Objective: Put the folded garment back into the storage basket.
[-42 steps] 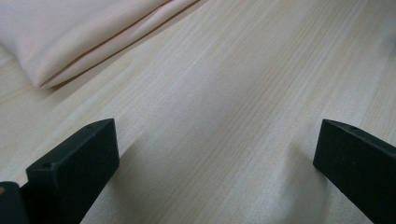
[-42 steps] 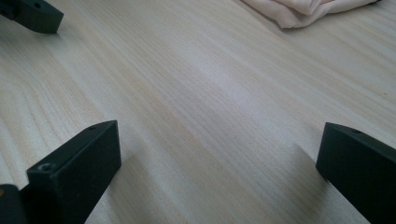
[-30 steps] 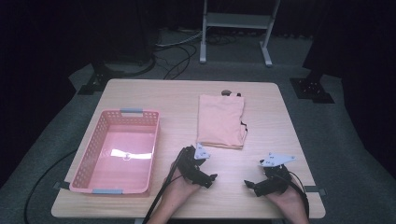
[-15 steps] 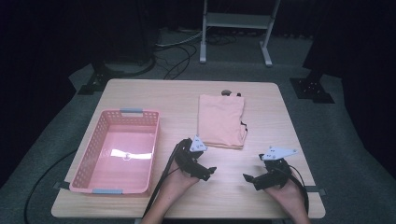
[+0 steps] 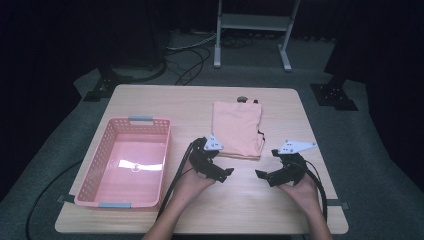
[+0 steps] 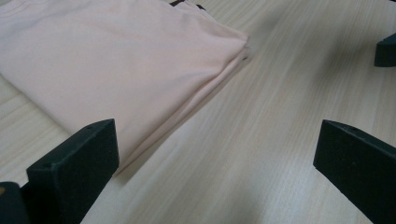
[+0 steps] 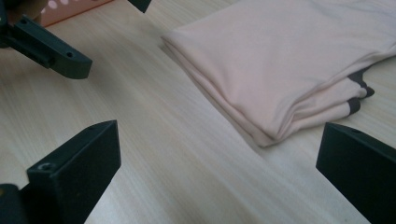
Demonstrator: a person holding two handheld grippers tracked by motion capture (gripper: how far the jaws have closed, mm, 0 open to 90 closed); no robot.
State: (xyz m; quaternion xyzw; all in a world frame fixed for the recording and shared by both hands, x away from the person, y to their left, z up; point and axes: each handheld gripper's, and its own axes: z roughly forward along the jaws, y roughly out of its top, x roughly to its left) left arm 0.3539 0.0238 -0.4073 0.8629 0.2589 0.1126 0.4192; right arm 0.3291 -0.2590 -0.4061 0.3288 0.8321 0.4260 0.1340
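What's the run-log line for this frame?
left gripper: open | right gripper: open | shirt: folded, untouched | basket: empty

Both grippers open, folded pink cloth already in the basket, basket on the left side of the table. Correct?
Not quite: the folded pink cloth lies on the table, right of the basket, not in it. The high view shows this. The left gripper and right gripper are open, and the basket is on the left.

A pale wooden table is standing on grey carpet in a darkened room. At twelve o'clock, a white metal stand is rising beyond it; black cables are trailing at eleven. Dark equipment bases are flanking the table's far corners.
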